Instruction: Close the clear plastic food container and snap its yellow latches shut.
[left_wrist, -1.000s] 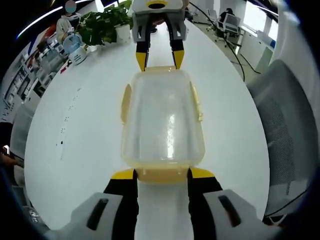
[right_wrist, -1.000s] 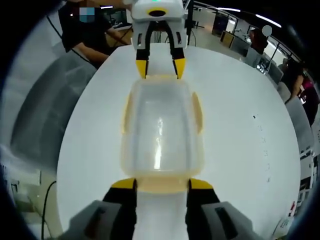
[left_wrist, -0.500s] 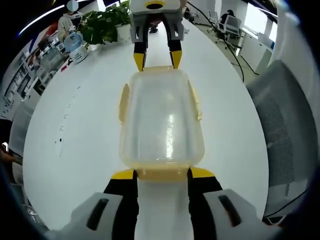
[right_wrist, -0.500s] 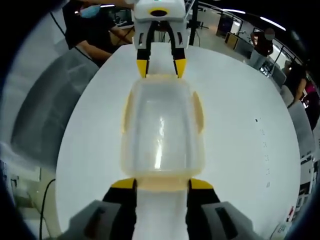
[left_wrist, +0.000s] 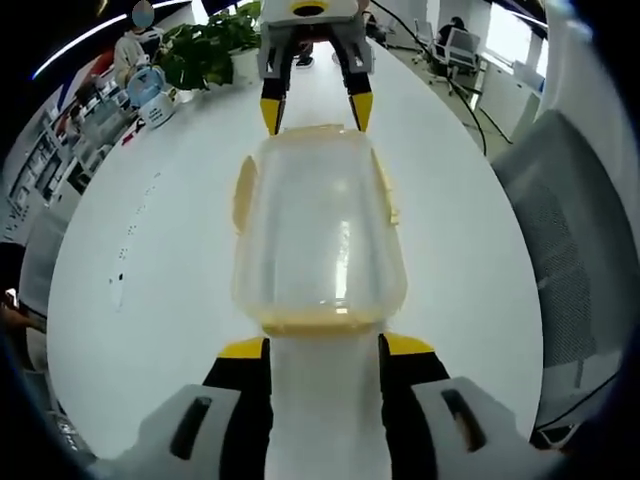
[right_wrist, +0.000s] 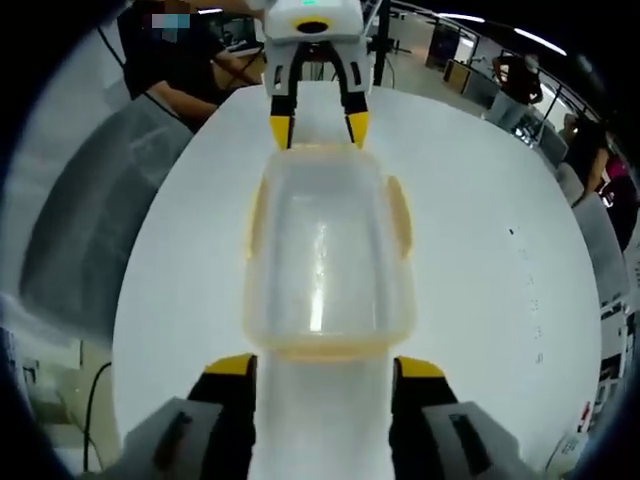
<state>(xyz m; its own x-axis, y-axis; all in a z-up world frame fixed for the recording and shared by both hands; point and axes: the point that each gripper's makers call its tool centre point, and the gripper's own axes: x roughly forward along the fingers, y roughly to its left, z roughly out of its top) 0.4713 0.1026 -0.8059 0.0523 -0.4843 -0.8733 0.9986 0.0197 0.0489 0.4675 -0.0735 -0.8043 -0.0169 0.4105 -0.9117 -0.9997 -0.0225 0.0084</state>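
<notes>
Container (left_wrist: 318, 235) lies lengthwise between both hand-held grippers, lid on

The place was an open-plan office. A large white table (left_wrist: 150, 260) stood in the middle, with a grey mesh office chair (left_wrist: 560, 270) beside it and a green potted plant (left_wrist: 205, 45) at its far end. Behind were desks with seated people (right_wrist: 180, 70) and long ceiling lights (right_wrist: 545, 40).

Container (left_wrist: 318, 235) on tabletop (left_wrist: 150, 250), mid-table, between the two grippers: left gripper (left_wrist: 322, 352) at its near end, right gripper (left_wrist: 310, 105) at far end. Plant (left_wrist: 205, 45) far left on tabletop; chair (left_wrist: 580, 250) right.
</notes>
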